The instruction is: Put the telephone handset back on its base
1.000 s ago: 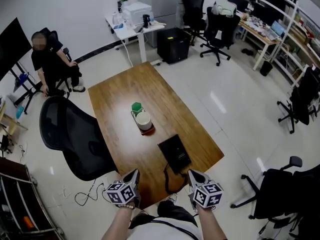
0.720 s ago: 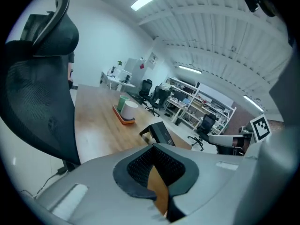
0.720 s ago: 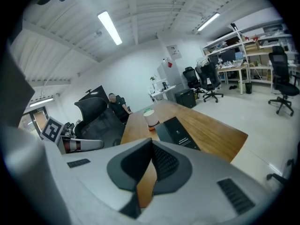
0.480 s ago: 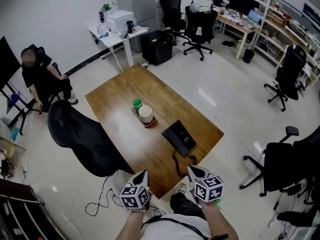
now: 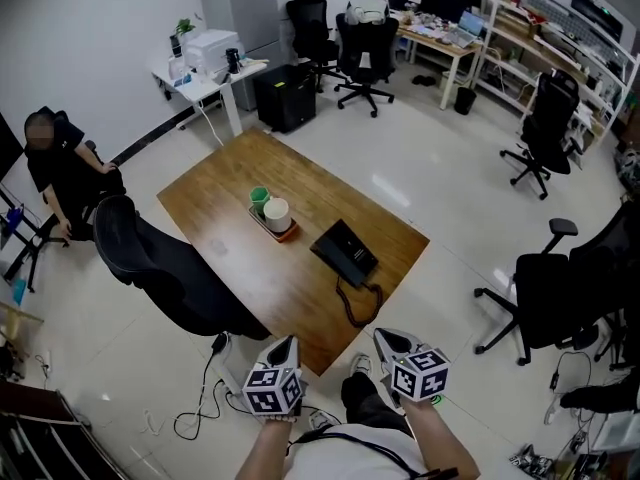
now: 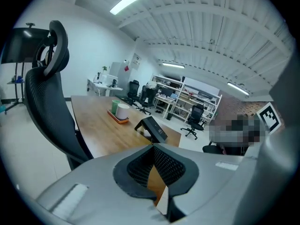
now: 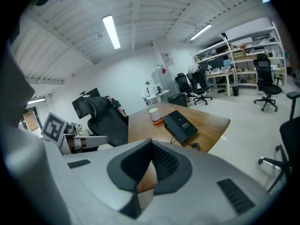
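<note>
The black telephone (image 5: 345, 251) lies on the near right part of the wooden table (image 5: 230, 193). Its coiled cord (image 5: 360, 306) loops toward the table's near edge. I cannot tell the handset apart from the base at this distance. My left gripper (image 5: 287, 346) and right gripper (image 5: 385, 340) hang side by side below the table's near corner, well short of the phone, both shut and empty. The left gripper view shows the left gripper (image 6: 154, 172) with the phone (image 6: 152, 128) beyond it. In the right gripper view, the right gripper (image 7: 150, 165) points toward the phone (image 7: 180, 124).
An orange tray (image 5: 284, 233) with a green cup (image 5: 259, 198) and a white cup (image 5: 276, 213) sits mid-table. A black mesh chair (image 5: 160, 268) stands at the table's left and another chair (image 5: 545, 298) to the right. A person (image 5: 60, 168) sits far left. Cables (image 5: 200, 408) lie on the floor.
The view has drawn back from the table, so the table and phone sit higher and farther off. Both grippers stay shut, side by side.
</note>
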Demonstrator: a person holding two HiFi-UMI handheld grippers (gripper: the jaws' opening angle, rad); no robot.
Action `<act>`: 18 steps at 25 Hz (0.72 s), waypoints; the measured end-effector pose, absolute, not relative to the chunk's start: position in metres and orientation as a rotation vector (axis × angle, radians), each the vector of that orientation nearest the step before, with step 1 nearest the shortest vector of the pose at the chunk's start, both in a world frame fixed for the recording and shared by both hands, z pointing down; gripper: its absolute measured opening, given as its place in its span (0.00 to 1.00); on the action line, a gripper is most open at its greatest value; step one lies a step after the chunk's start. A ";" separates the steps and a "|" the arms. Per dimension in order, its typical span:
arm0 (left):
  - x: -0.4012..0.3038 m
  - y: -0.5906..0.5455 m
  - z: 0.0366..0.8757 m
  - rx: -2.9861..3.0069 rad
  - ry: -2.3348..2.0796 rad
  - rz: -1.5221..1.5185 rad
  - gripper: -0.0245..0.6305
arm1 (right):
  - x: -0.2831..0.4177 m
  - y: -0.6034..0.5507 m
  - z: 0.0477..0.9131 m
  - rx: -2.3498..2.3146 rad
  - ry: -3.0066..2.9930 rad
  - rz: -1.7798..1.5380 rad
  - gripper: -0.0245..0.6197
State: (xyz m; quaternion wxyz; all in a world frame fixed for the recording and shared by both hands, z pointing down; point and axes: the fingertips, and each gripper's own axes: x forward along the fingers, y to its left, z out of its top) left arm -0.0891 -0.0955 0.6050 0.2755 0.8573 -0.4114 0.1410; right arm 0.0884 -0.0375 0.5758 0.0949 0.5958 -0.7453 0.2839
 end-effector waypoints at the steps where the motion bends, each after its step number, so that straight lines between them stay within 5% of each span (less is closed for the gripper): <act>1: -0.089 -0.093 0.604 2.307 -1.100 0.375 0.04 | 0.088 -0.032 0.576 1.776 -2.204 0.841 0.04; 18: -0.083 -0.089 0.592 2.328 -1.098 0.334 0.04 | 0.087 -0.024 0.566 1.790 -2.210 0.754 0.05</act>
